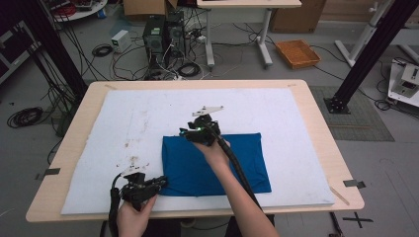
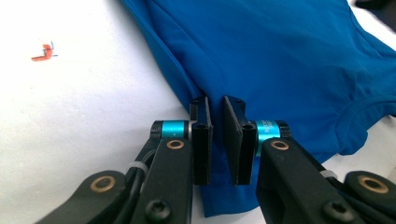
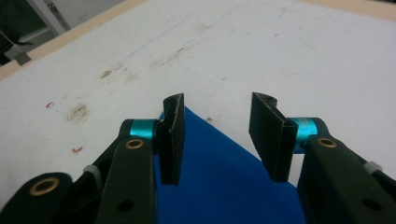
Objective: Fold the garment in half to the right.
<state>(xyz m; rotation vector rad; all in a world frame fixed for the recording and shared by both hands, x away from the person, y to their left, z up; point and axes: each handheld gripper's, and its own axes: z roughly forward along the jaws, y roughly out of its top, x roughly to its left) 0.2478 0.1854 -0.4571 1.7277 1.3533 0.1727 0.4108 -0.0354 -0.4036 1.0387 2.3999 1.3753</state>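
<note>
A white padded mat (image 1: pixel 123 128) covers a light wooden table (image 1: pixel 316 113) in a room with cables on the floor. On the mat lies a folded blue cloth shirt (image 1: pixel 217 163), long from left to right. Its near left corner sits between the almost shut jaws of the left gripper (image 2: pixel 215 109), which seem to pinch it. The right gripper (image 3: pixel 215 109) hangs wide open over the far left corner, holding nothing.
</note>
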